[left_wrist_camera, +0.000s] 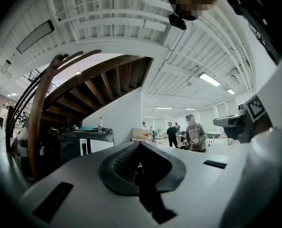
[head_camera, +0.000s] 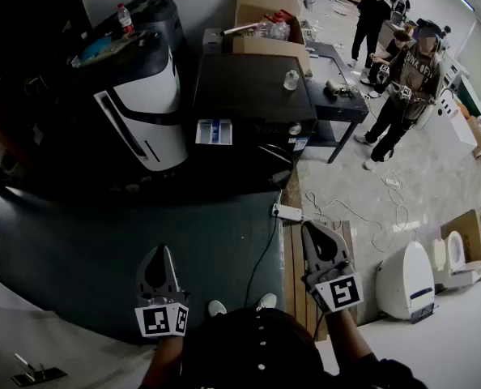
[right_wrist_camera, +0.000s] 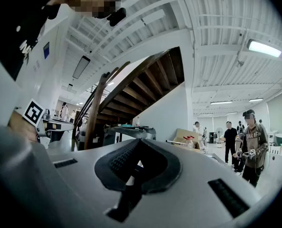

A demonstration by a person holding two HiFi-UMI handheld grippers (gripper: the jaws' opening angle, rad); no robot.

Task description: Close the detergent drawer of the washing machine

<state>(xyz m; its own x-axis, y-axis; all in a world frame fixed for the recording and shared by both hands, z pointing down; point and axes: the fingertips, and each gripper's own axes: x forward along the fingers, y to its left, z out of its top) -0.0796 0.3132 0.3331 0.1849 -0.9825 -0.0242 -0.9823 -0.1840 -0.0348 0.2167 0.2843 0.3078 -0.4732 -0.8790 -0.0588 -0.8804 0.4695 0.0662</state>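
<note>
The dark washing machine [head_camera: 253, 96] stands ahead of me in the head view. Its white and blue detergent drawer [head_camera: 214, 131] sticks out of the front at the upper left. My left gripper [head_camera: 161, 267] and right gripper [head_camera: 320, 245] hang low and near me, well short of the machine, both level. In the left gripper view the left gripper [left_wrist_camera: 140, 148] has its jaws together with nothing between them. The right gripper [right_wrist_camera: 140, 144] looks the same in its own view, shut and empty. The drawer does not show in either gripper view.
A white and black appliance [head_camera: 147, 112] with a bottle on top stands left of the washer. A glass [head_camera: 291, 79] sits on the washer's lid, cardboard boxes [head_camera: 265, 10] behind. A power strip [head_camera: 287, 211], floor cables [head_camera: 350, 213], toilets [head_camera: 406, 280] and several people [head_camera: 410, 79] are to the right.
</note>
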